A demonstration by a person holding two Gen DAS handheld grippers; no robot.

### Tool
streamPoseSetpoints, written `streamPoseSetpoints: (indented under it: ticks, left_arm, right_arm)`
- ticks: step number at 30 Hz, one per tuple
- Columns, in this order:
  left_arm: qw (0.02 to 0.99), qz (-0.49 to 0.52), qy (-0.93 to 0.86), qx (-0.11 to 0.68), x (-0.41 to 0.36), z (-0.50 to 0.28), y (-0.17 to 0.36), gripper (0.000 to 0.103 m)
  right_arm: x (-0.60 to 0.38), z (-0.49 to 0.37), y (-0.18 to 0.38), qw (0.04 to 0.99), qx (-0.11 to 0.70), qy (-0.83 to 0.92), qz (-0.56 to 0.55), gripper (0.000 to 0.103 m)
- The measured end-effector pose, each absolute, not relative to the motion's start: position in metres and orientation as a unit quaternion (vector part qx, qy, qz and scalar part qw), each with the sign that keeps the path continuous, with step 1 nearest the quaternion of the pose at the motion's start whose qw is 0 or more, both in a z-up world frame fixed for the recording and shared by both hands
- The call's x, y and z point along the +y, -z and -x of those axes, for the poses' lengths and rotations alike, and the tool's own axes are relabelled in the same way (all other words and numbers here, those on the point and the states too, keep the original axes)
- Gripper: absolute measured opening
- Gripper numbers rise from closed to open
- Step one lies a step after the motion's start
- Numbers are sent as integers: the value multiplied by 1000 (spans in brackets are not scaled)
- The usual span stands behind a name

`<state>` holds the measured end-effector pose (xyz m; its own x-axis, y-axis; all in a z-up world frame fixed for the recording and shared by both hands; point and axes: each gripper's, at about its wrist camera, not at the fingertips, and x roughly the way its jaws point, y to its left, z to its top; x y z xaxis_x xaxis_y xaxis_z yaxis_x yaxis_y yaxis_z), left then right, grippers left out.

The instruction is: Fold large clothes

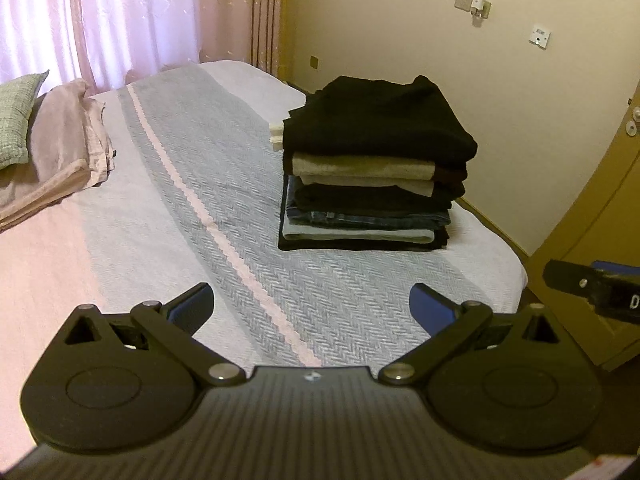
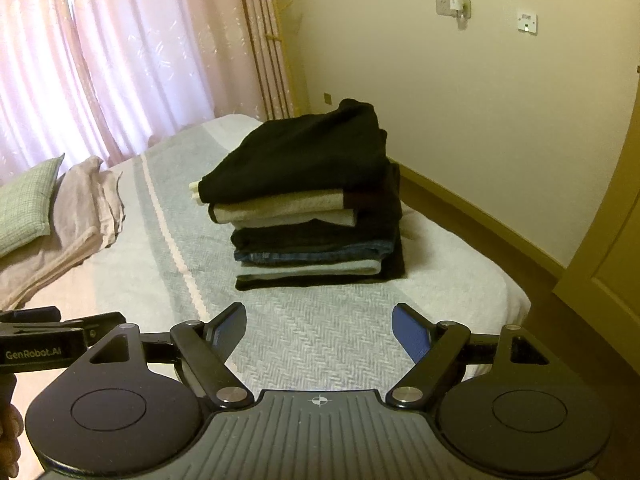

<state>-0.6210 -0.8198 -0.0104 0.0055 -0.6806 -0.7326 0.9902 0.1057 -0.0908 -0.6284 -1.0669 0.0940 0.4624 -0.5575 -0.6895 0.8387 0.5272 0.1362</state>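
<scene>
Neat stack of folded clothes [image 1: 372, 168], black garment [image 2: 296, 156] on top.

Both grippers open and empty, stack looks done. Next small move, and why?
Probably hold both back and look for another garment: left gripper and right gripper are open and empty over the bedspread, the stack of folded clothes sits tidy, and no unfolded garment shows.

The stack [image 1: 372, 168] on the bed [image 1: 120, 240] hides its own far side, and its lower layers show only as folded edges. The pillow [image 1: 16, 120] is cut by the left edge of the picture. The right gripper [image 1: 600, 288] shows only in part at the right edge, its fingertips out of view. The wall plates [image 1: 540, 35] are too small to read.
</scene>
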Motion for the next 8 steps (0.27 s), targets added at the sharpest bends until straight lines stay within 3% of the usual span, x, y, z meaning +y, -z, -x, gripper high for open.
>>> streamPoseSetpoints:
  ticks: [8]
  left_arm:
    - [666, -223, 633, 326, -817, 625, 10, 102]
  right_arm:
    - [-1062, 631, -95, 820, 297, 430, -232, 77]
